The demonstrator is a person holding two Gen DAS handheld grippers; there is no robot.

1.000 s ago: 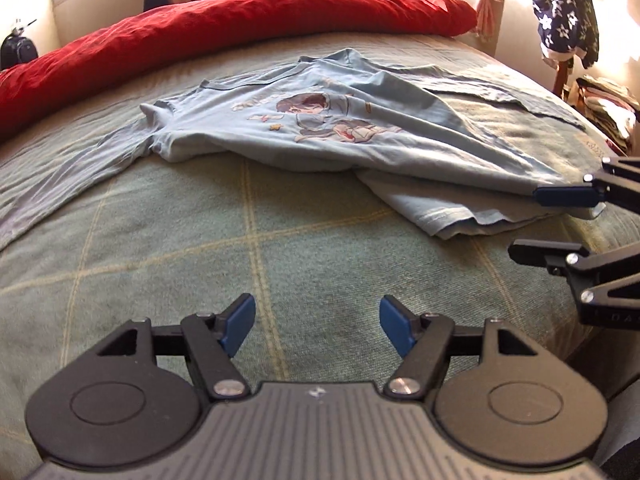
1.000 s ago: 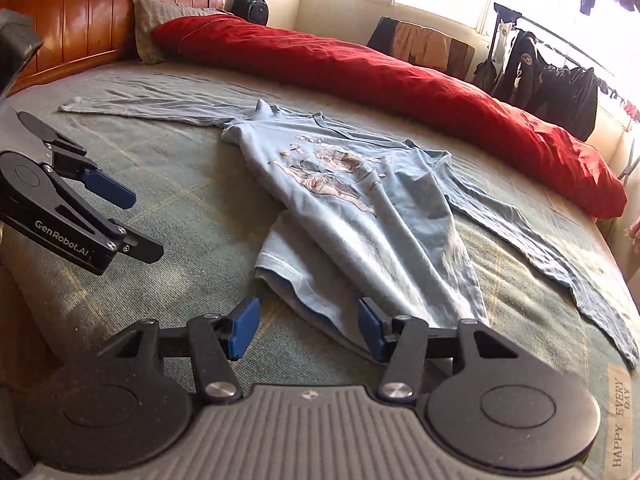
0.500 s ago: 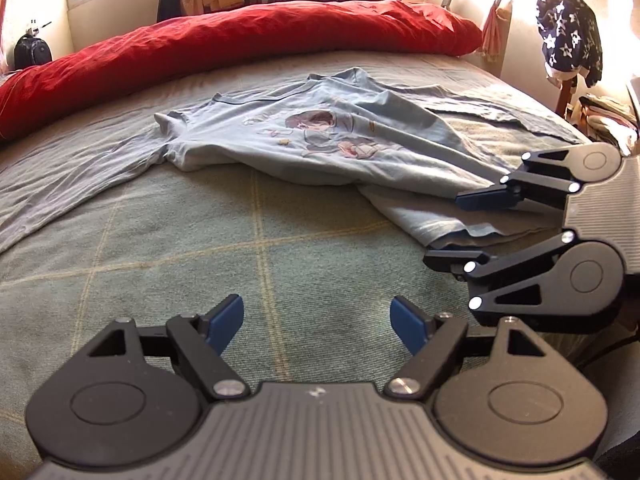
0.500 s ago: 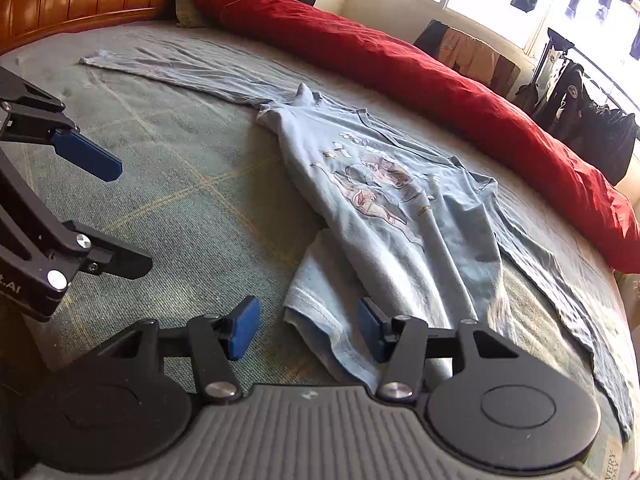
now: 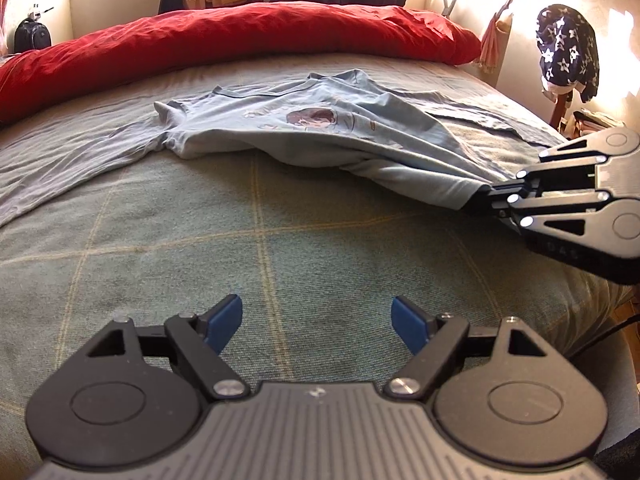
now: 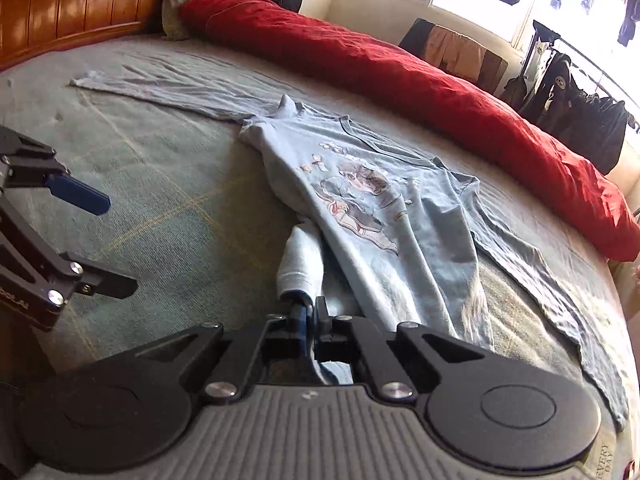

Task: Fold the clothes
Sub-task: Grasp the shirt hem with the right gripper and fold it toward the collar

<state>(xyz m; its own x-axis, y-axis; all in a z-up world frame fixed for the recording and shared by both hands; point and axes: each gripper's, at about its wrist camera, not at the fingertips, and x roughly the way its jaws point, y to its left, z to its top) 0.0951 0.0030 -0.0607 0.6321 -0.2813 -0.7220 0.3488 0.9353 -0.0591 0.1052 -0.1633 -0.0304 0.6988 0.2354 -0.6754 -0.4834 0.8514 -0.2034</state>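
Because the shirt [image 6: 360,200] lies spread chest-up across the bed [image 5: 280,248], its sleeves [image 6: 168,88] stretched out flat to either side, the hem is the easiest edge to take hold of, and that is where the right gripper [image 6: 308,312] has gone. Its jaws are pressed together on a bunched corner of the hem nearest the foot of the bed, the cloth rising from the bed in taut folds towards the pinch, which suggests the corner is being lifted for a first fold. Seen from the left wrist, the same gripper [image 5: 490,196] comes in from the side with pale blue fabric drawn into its tip. How much cloth lies between the pads is hard to say, since the fingers hide the pinch itself; it may be one layer or both. The left gripper [image 5: 316,320] hangs over bare bedspread, well apart from the shirt, its blue pads [image 5: 224,320] spread wide with nothing between them, likely waiting to take the other hem corner. A red duvet [image 5: 240,40] is heaped along the far side of the bed, clear of the shirt.
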